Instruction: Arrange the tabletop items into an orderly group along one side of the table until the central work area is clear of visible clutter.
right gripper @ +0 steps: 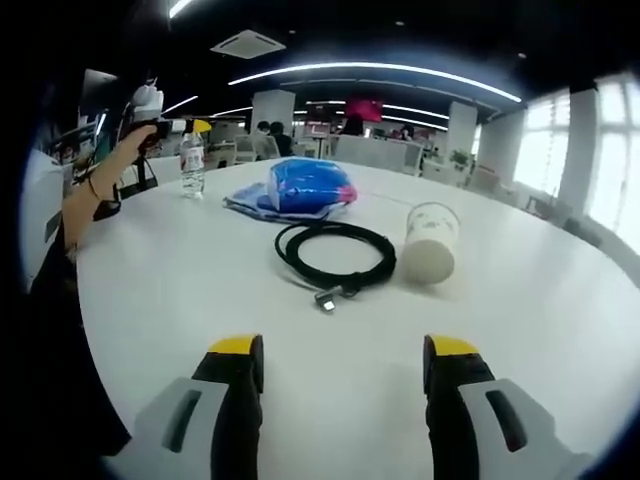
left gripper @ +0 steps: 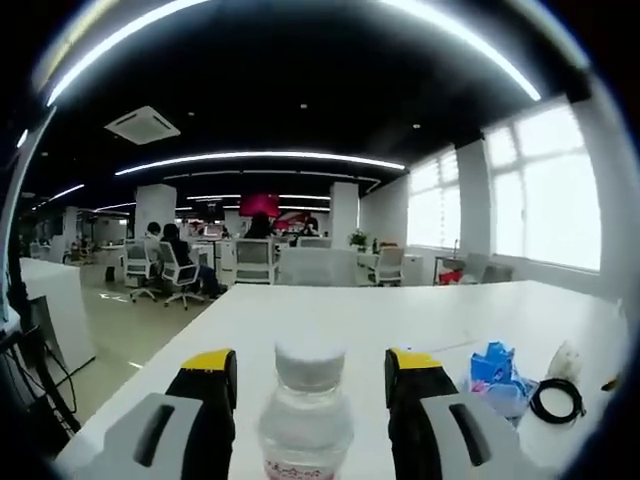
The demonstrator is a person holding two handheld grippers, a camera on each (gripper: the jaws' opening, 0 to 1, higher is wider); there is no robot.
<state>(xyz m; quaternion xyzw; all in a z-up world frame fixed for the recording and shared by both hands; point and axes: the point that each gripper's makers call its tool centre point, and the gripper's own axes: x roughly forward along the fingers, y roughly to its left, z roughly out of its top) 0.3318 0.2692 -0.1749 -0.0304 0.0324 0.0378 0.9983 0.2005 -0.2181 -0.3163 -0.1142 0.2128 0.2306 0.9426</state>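
While the left gripper (left gripper: 310,385) sits with its yellow-tipped jaws spread wide on either side of the water bottle (left gripper: 306,412), not touching it as far as I can tell, the bottle stands upright on the white table (left gripper: 380,320) near its edge. Taking the bottle as the landmark: in the right gripper view the blue bag (right gripper: 305,187) lies just to the side of the bottle (right gripper: 192,163), the coiled black cable (right gripper: 335,258) sits beyond the bag and nearer the right gripper (right gripper: 345,375), and the paper cup (right gripper: 430,243) lies tipped on its side, furthest from the bottle, just beside the cable. Right gripper's jaws are wide apart, holding nothing, over bare table. A person's hand (right gripper: 135,140) holds the left gripper by the bottle.
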